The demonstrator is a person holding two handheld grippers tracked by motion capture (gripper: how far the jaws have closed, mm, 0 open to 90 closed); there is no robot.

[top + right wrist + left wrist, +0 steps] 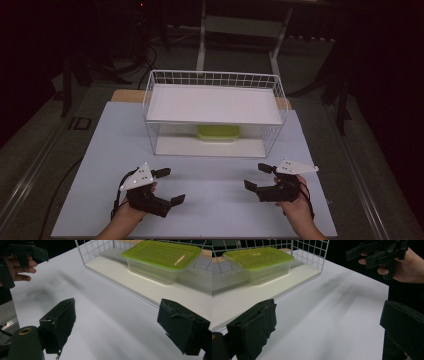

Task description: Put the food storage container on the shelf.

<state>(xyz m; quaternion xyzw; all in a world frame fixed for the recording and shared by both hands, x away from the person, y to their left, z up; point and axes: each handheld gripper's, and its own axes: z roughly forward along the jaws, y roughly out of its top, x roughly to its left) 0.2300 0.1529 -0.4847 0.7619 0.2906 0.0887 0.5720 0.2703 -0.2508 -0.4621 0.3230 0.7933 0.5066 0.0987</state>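
Nearest the high camera: two hands at the bottom edge, each gripping a black two-jaw gripper over the pale tabletop point(210, 200).

Left gripper point(169, 186) low on the left, grey three-cornered plate on top, jaws spread wide and turned inward toward the middle, nothing between them. Same wide gap in the left gripper view point(328, 325), with bare tabletop between the two black pads.

Right gripper point(259, 176) low on the right, mirrored, plate on top, jaws likewise wide apart and holding nothing. Seen up close in the right gripper view point(117, 322): dark padded jaws far apart, white surface in between.

Both grippers just above or resting on the tabletop; cannot tell which. Well apart from each other, pointed roughly at one another.

Farther back, at mid-table: white wire basket point(150, 92) with a flat white board point(212, 102) laid across the top and a white base panel below. Under the board, inside the basket toward the back: clear container with a green lid point(218, 132), upright, lid on. Also plain in the left gripper view point(259, 263) and the right gripper view point(162, 261), sitting on the white base, behind the open front of the wire grid.

Container well clear of both grippers. Dark floor and furniture legs beyond.
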